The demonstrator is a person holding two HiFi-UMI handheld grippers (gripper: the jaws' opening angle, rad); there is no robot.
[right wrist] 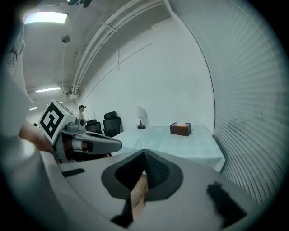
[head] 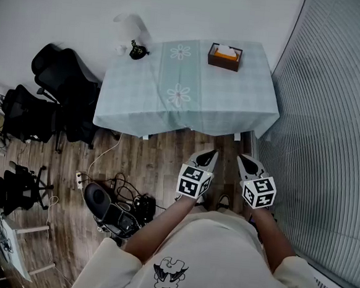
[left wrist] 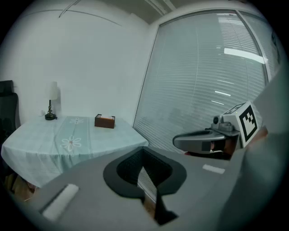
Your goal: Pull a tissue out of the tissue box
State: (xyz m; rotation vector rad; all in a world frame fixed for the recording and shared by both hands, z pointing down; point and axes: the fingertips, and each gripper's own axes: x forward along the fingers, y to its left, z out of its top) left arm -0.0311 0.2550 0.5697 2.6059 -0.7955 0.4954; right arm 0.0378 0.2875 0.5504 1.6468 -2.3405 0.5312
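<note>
A brown tissue box with a white tissue showing at its top stands at the far right of a table covered in a pale green checked cloth. It also shows small and far off as the box in the left gripper view and the box in the right gripper view. My left gripper and right gripper hang side by side over the wooden floor, well short of the table's near edge. Both point toward the table, shut, with nothing between the jaws.
A small lamp stands at the table's far left corner. Black office chairs crowd the floor to the left. A power strip and cables lie on the floor near my left side. Window blinds run along the right.
</note>
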